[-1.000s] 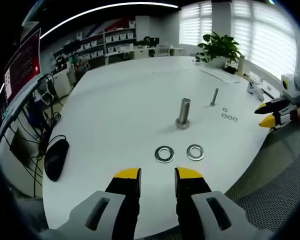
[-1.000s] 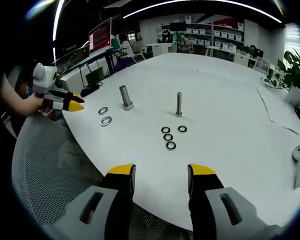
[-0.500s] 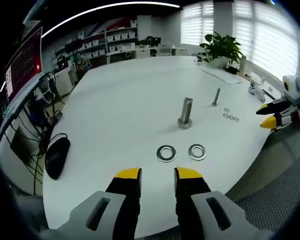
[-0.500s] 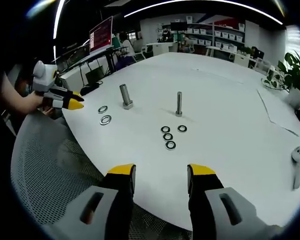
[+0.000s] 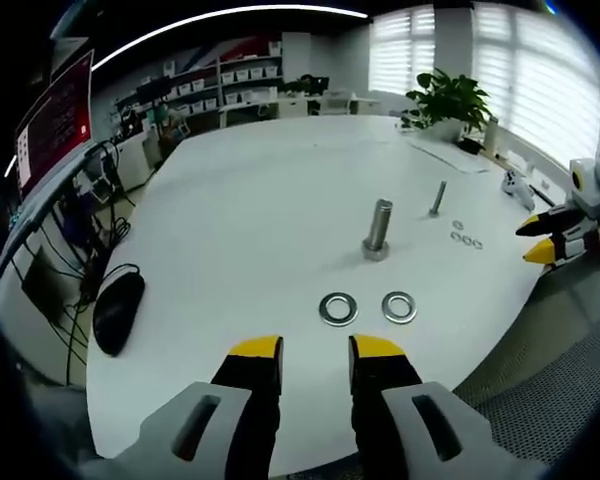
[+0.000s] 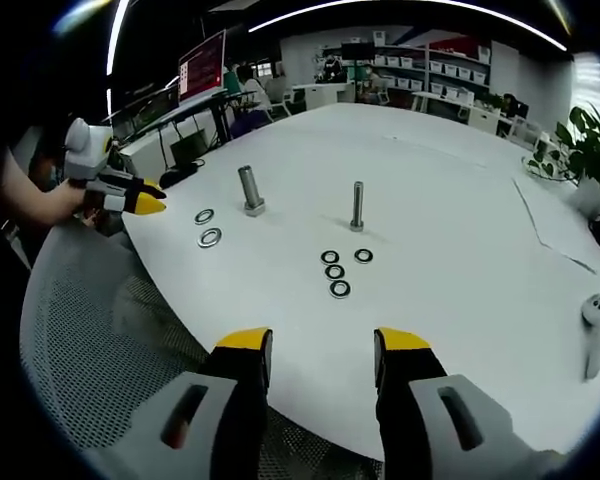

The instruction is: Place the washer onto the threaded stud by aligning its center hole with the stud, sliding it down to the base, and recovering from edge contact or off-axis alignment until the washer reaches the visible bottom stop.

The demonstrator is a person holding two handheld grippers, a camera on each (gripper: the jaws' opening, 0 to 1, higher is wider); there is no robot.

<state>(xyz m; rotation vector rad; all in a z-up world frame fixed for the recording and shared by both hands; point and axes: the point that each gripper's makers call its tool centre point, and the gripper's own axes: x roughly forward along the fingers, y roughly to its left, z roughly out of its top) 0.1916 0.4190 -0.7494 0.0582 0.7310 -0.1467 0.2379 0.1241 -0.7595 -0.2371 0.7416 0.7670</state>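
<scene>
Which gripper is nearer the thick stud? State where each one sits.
Left. The left gripper hovers at the table edge by the two large washers, close to the thick stud. The right gripper sits farther off, beyond the thin stud and small washers.

surface: white table (image 5: pixel 250 200) | on it: thick stud (image 5: pixel 377 229) and thin stud (image 5: pixel 439 197), both upright; two large washers (image 5: pixel 338 308); three small washers (image 6: pixel 339 271); black mouse (image 5: pixel 116 313); white controller (image 6: pixel 598 330); potted plant (image 5: pixel 448 101)

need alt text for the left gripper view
Open tongs hover over a white table just short of two large washers, with a thick threaded stud standing beyond. A thinner stud and small washers lie farther right.
</scene>
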